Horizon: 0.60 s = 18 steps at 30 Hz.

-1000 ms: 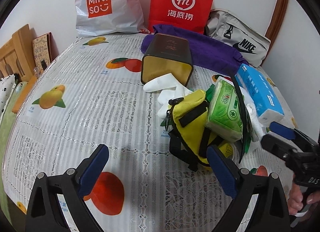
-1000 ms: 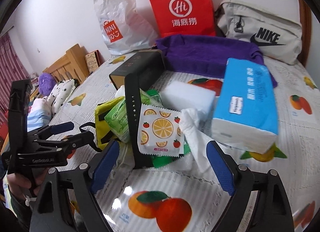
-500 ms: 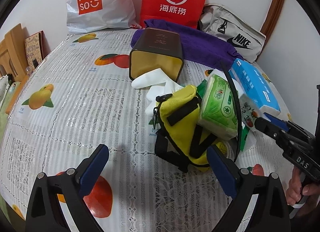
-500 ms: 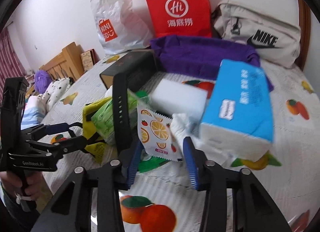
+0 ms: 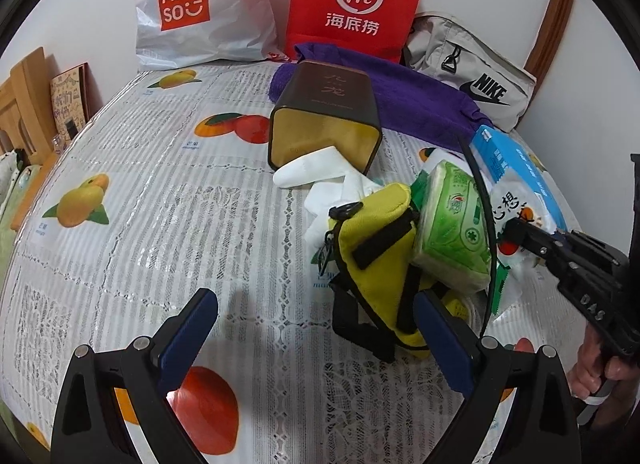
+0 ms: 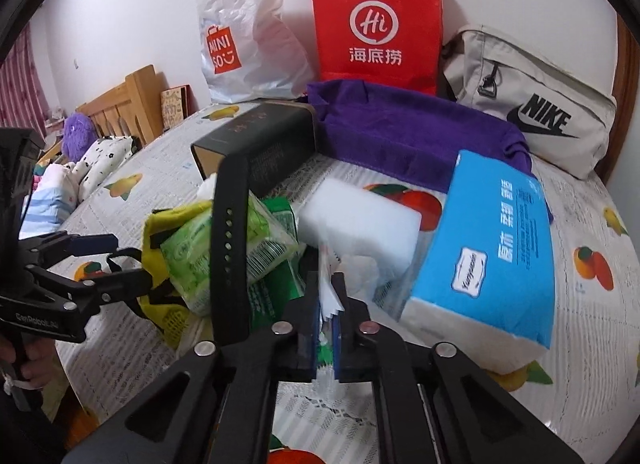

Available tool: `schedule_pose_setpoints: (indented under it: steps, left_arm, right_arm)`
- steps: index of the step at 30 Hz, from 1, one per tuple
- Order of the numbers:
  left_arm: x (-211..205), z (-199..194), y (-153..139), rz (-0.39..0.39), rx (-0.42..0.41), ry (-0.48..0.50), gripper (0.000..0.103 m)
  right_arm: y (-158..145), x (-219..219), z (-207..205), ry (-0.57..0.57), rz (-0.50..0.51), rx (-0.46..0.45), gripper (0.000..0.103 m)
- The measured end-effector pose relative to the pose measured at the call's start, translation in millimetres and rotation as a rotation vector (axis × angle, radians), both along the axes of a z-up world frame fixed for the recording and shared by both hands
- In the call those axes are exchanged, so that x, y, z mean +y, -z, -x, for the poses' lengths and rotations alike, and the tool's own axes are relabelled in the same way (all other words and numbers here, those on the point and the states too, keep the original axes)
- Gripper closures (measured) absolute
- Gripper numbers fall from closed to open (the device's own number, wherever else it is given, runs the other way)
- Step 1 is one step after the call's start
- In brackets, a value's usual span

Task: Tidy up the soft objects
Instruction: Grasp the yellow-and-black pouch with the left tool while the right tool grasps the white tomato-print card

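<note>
A pile of soft things lies on the fruit-print bed cover (image 5: 160,224): a yellow pouch with black straps (image 5: 376,248), a green wipes pack (image 5: 452,224), white socks (image 5: 320,172), a blue tissue pack (image 6: 496,248), a white sponge block (image 6: 356,220) and a black belt (image 6: 230,240). My right gripper (image 6: 328,304) is shut on the fruit-print sachet (image 5: 514,220), seen edge-on between its pads and lifted over the pile. My left gripper (image 5: 316,328) is open and empty, just in front of the yellow pouch.
A dark tin box (image 5: 324,120) lies on its side behind the socks. A purple towel (image 6: 408,132), a Miniso bag (image 5: 196,12), a red paper bag (image 5: 352,8) and a Nike bag (image 6: 532,104) line the wall. A wooden headboard (image 6: 124,108) stands left.
My right gripper has closed on the fruit-print sachet and turned it edge-on. My left gripper has drifted slightly left of the yellow pouch and stayed open.
</note>
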<state>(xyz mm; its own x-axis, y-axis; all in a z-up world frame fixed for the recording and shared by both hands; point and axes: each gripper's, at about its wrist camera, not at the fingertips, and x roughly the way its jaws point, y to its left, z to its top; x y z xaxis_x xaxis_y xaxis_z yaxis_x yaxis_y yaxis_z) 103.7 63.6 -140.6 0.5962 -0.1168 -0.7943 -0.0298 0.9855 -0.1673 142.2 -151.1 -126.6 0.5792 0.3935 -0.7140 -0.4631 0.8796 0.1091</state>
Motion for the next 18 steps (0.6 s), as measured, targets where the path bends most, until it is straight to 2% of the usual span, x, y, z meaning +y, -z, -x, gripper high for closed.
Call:
schedule_pose_setpoints:
  steps: [3, 8, 13, 15, 17, 18]
  left_arm:
    - [2.1, -2.7, -3.7, 0.030, -0.020, 0.017, 0.005]
    - [3.5, -17.5, -8.1, 0.047, -0.043, 0.053, 0.008]
    - [9.5, -35.9, -1.1, 0.130, -0.026, 0.093, 0.027]
    - [9.5, -40.0, 2.9, 0.168, -0.014, 0.135, 0.043]
    - [10.3, -40.7, 3.9, 0.210, -0.006, 0.166, 0.054]
    - [11.3, -40.2, 3.6, 0.228, -0.007, 0.173, 0.064]
  right_arm:
    - [-14.0, -4.2, 6.8, -0.008, -0.058, -0.005, 0.099]
    - [-25.3, -6.4, 22.1, -0.025, -0.067, -0.009, 0.099]
    - [-20.9, -12.5, 30.1, -0.011, -0.067, 0.023, 0.099]
    - [-18.0, -17.0, 32.6, 0.000, -0.061, 0.036, 0.099]
    - [-14.6, -22.0, 33.5, 0.015, -0.049, 0.052, 0.099]
    - [-13.9, -23.9, 33.3, 0.024, -0.045, 0.055, 0.099]
